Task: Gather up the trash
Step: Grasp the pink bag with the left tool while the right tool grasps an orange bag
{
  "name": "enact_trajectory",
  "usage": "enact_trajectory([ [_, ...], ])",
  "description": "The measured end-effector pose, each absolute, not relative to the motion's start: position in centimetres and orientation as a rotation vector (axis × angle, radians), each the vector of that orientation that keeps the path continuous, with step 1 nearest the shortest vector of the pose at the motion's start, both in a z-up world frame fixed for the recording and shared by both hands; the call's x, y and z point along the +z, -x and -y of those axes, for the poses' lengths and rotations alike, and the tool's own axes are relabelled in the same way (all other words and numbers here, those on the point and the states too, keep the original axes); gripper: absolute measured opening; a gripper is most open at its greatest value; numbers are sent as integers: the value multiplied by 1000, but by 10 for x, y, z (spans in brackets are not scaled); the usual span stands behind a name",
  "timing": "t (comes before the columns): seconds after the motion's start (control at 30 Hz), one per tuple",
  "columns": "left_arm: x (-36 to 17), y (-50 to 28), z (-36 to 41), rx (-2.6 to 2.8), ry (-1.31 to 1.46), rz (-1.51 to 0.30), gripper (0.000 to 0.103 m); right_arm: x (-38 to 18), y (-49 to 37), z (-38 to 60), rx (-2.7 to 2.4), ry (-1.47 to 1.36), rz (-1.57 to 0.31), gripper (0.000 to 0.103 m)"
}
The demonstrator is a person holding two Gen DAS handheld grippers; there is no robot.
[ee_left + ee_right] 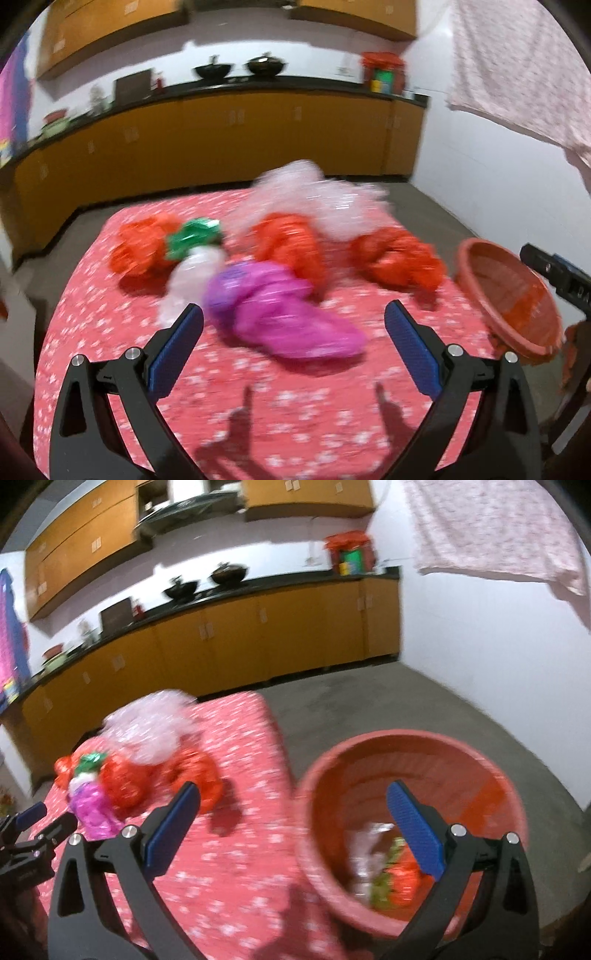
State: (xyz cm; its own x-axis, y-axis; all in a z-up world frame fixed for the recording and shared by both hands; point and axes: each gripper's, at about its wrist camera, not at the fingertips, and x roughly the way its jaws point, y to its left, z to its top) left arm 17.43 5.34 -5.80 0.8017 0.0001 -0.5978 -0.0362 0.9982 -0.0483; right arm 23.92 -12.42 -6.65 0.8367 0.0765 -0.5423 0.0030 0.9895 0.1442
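Observation:
Crumpled trash lies on a table with a red flowered cloth. A purple bag lies closest, just beyond my open, empty left gripper. Behind it are red bags, a green wrapper and clear pink plastic. A red basket stands at the table's right edge with some trash inside. My right gripper is open and empty above the basket's near rim. The purple bag and left gripper also show in the right wrist view.
Orange kitchen cabinets with a black counter run along the back wall, holding pans. Grey floor lies beyond the table. A pink cloth hangs at the upper right by a white wall.

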Motion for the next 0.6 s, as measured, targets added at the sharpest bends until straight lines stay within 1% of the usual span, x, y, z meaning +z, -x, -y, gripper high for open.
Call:
enact_trajectory([
  [0.2, -71, -188, -79, 77, 151, -684, 98, -81, -274, 77, 119, -89, -616, 99],
  [0.33, -82, -199, -76, 85, 179, -715, 97, -93, -300, 62, 146, -60, -649, 98],
  [0.4, -87, -205, -76, 91, 192, -729, 94, -97, -312, 60, 156, -50, -663, 98],
  [0.47, -93, -210, -77, 96, 199, -746, 87, -102, -322, 55, 174, -40, -683, 95],
  [0.53, -98, -218, -81, 101, 202, -764, 84, -106, -330, 51, 192, -29, -702, 93],
  [0.6, -100, -222, -82, 108, 192, -768, 84, -111, -336, 46, 212, -18, -720, 90],
])
